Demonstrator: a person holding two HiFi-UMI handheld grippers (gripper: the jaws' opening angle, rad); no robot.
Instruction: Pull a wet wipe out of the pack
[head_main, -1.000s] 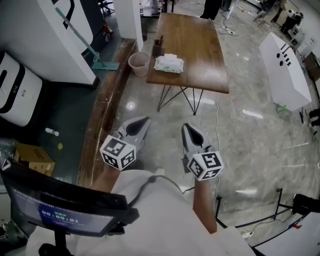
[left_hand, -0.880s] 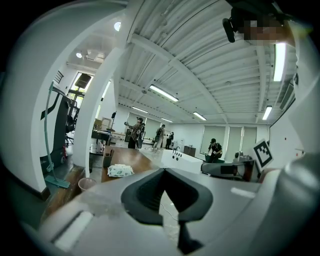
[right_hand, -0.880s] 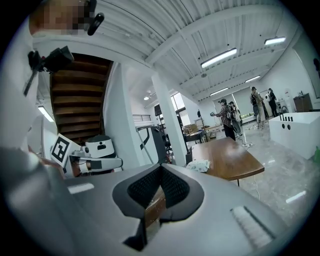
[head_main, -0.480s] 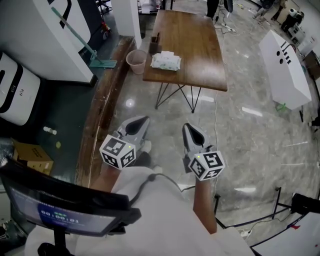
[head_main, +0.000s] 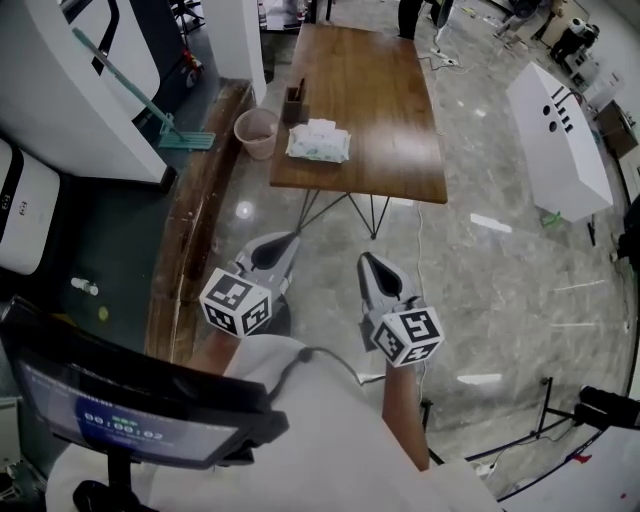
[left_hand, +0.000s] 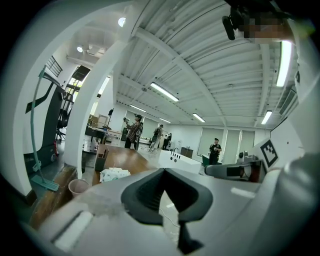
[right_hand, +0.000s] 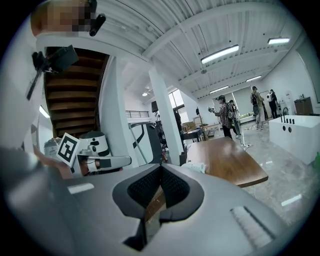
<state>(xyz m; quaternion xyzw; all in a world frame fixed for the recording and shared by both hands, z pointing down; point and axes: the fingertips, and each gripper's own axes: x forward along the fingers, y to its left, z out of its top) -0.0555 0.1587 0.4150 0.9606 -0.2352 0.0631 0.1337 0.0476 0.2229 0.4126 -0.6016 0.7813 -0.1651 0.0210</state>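
The wet wipe pack is white and pale green and lies near the left front corner of the wooden table. It also shows small in the left gripper view, the pack, and in the right gripper view, the pack. My left gripper and right gripper are held side by side over the floor, well short of the table. Both are shut with nothing between the jaws, and both point toward the table.
A dark holder stands on the table behind the pack. A pink bin and a green mop sit left of the table by a wooden step. A white cabinet stands to the right. People stand far off.
The table and pack have slid lower and closer in the head view as I move toward them. Both grippers stay shut and keep their pose.
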